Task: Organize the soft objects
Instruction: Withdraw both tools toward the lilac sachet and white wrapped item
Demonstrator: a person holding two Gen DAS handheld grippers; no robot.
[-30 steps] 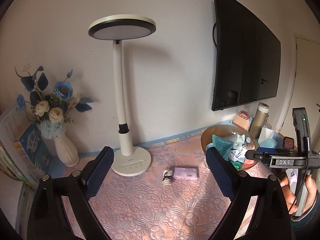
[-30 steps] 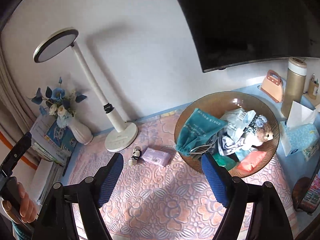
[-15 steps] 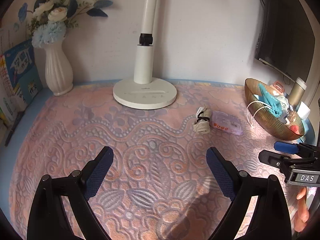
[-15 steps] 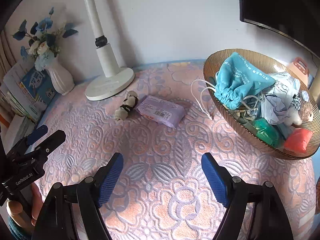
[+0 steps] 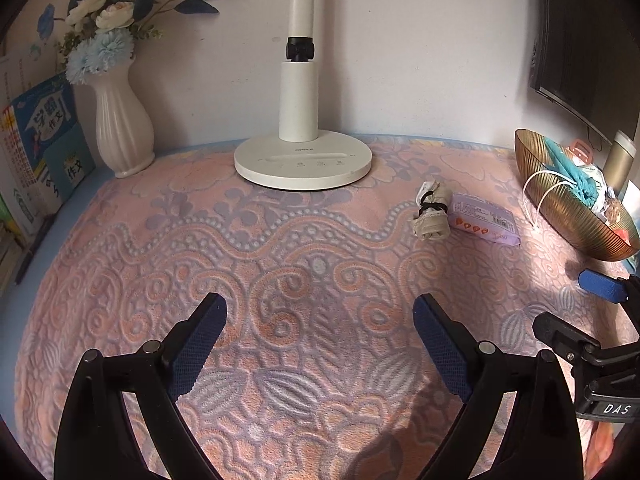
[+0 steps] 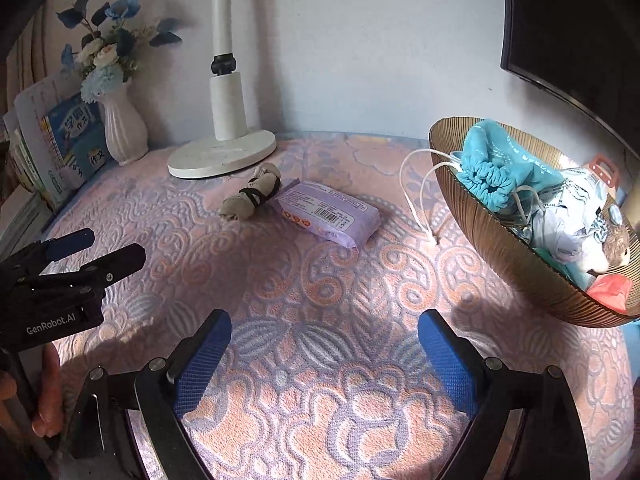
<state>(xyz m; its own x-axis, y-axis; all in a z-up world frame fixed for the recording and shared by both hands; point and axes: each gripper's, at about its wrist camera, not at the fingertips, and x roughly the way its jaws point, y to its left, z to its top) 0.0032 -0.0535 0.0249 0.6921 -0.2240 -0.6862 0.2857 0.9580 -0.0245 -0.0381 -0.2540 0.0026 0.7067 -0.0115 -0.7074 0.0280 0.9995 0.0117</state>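
A beige rolled cloth bundle [image 6: 252,196] tied with a black band lies on the pink patterned cloth beside a purple soft packet [image 6: 328,214]. Both also show in the left wrist view, the bundle [image 5: 432,212] and the packet [image 5: 486,223]. A gold bowl [image 6: 472,216] at the right holds a teal drawstring pouch [image 6: 500,172], a plush toy [image 6: 614,244] and other soft items. My left gripper [image 5: 320,344] is open and empty, low over the cloth. My right gripper [image 6: 324,356] is open and empty, in front of the packet.
A white desk lamp base [image 5: 303,164] stands at the back. A white vase [image 5: 124,136] with blue flowers and books [image 5: 44,148] are at the left. A dark screen [image 6: 576,28] hangs on the wall. A flask [image 5: 619,160] stands behind the bowl [image 5: 568,216].
Both grippers have tilted down from the wall toward the tabletop and come lower and closer to the cloth. Both stay open and empty.
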